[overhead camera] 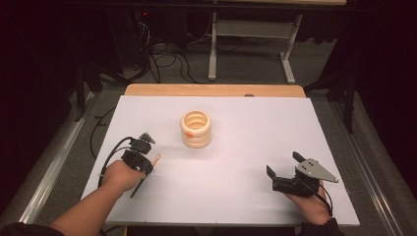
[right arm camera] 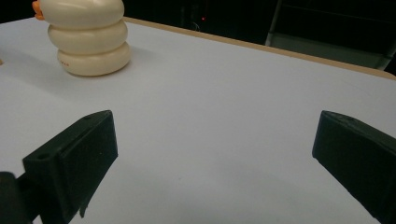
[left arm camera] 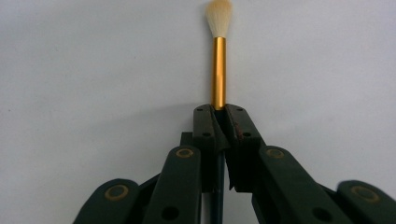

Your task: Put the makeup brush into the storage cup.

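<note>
In the high view the left gripper (overhead camera: 146, 158) sits at the left of the white counter (overhead camera: 246, 147), held in a hand (overhead camera: 118, 174) that comes in from the bottom edge; a brush (overhead camera: 156, 158) sticks out of it, its golden end pointing toward the middle of the counter, while a dark handle trails back beside the hand; a cream ribbed holder (overhead camera: 196, 129) with a small orange spot on its rim stands upright near the counter's centre, well apart from both grippers; the right gripper (overhead camera: 282, 164) rests at the lower right, its fingers spread, with a grey three-cornered plate on top.

In the left gripper view the fingers (left arm camera: 205, 126) are pressed together on the brush (left arm camera: 218, 70), pinching it where the golden ferrule meets the dark handle; the ferrule runs straight ahead and ends in a pale tuft of bristles above the white counter (left arm camera: 93, 70).

In the right gripper view the fingers (right arm camera: 79, 154) stand wide apart with nothing between them, low over the counter (right arm camera: 224, 116); the holder (right arm camera: 88, 37) stands at the upper left, farther off.
</note>
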{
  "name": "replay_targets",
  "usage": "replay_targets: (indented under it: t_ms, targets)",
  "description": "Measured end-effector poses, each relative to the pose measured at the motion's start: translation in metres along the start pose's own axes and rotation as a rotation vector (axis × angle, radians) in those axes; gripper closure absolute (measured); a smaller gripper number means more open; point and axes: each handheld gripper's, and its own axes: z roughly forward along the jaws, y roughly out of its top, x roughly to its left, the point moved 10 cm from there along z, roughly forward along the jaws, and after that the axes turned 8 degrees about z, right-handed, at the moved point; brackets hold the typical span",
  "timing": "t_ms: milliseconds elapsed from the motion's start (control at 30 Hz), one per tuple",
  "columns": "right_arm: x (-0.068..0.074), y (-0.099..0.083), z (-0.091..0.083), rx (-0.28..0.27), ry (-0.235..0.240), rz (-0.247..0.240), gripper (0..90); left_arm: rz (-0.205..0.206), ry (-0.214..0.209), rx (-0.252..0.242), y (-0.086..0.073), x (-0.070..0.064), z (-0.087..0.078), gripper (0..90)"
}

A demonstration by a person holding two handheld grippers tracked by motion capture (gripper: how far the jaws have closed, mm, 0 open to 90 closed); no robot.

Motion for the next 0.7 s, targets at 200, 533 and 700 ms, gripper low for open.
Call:
replay_targets:
  t_ms: [200,533,700]
  targets:
    - [-0.001,0.000,-0.001,-0.002,-0.004,0.005,1.3,-0.015,-0.031,-0.040,0.004,-0.001,-0.004,83.8]
    - [-0.001,-0.001,-0.001,0.000,-0.006,0.002,1.3,-0.039,-0.020,-0.155,0.013,0.006,-0.012,83.8]
    - [-0.001,-0.001,0.000,0.001,-0.002,0.001,1.3,-0.043,-0.026,-0.253,0.020,0.008,-0.020,83.8]
